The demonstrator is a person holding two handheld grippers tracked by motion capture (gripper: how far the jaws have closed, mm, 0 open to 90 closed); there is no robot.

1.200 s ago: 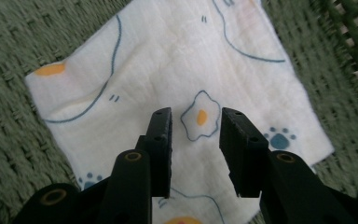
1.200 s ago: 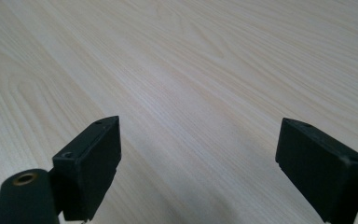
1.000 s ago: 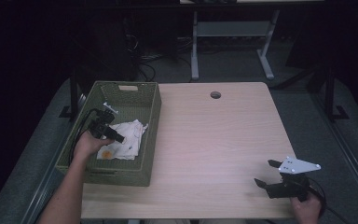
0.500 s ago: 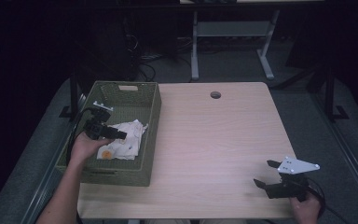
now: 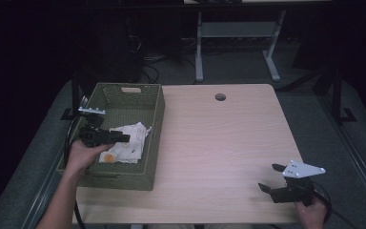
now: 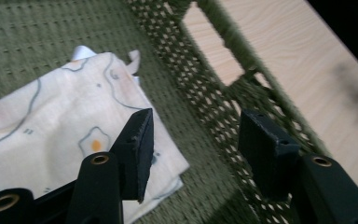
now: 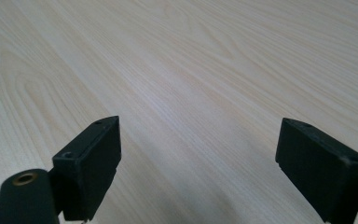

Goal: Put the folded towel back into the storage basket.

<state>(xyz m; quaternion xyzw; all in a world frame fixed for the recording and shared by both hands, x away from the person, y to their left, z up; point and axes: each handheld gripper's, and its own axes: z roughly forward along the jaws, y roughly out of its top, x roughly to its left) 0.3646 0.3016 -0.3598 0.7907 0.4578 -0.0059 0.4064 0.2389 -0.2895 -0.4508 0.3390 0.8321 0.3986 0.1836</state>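
A cream cloth (image 5: 126, 143) printed with fried eggs lies crumpled in the green woven basket (image 5: 157, 124) at the table's left. My left gripper (image 5: 124, 138) hovers over the cloth's left part, pointing right, open and holding nothing. In the left gripper view the cloth (image 6: 51, 130) lies under the left jaw, and my left gripper (image 6: 196, 140) faces the basket wall (image 6: 223, 107). My right gripper (image 5: 268, 177) rests near the table's front right corner, open. In the right gripper view, my right gripper (image 7: 198, 154) has bare wood (image 7: 168, 70) between its jaws.
The light wooden table (image 5: 219, 143) has a round cable hole (image 5: 220, 97) near its far edge. Beyond the table stand dark floor, cables and a white desk frame (image 5: 238, 43).
My left gripper has shifted slightly left and back over the basket and turned to point right. The cloth lies where it was. The right gripper has not moved.
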